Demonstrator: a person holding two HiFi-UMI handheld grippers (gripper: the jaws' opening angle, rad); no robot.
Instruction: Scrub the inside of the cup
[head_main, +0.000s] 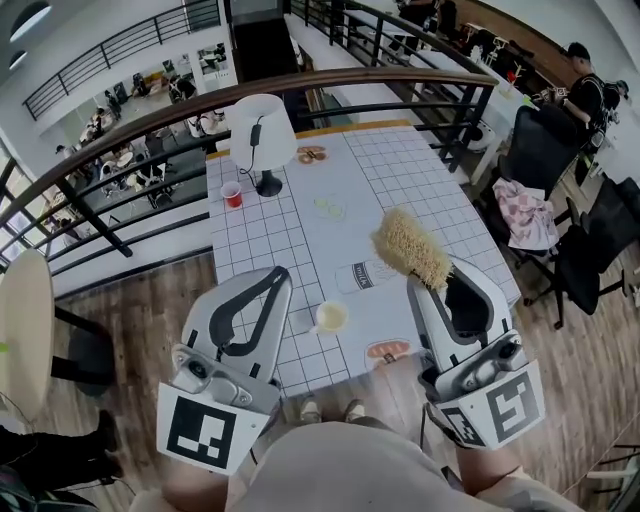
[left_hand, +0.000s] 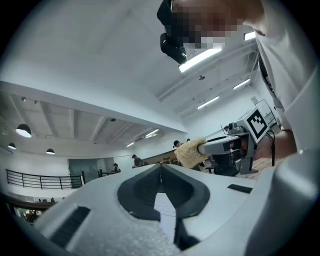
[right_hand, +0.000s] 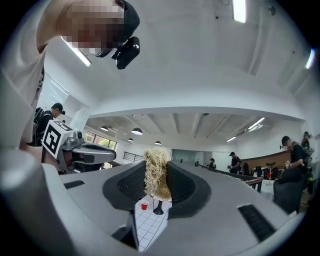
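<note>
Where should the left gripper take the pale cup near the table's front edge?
Grip the cup by its outer wall, below the rim, coming from its left with the left gripper. It seems to stand upright, mouth up, so a side hold should leave the opening free for the scrubber in the right gripper. The left fingers are shut; open them first.

No words, brands or numbers can be read anywhere; the left cube (head_main: 203, 432), on the left gripper (head_main: 279, 277), and the right cube (head_main: 500, 408), on the right gripper (head_main: 428, 284), bear only black-and-white square marker patterns, no letters; on the table (head_main: 400, 170), near its middle, a white label (head_main: 362, 276) has a dark band with print too small to read; nearer, an orange patch (head_main: 388, 350) is likewise illegible
</note>
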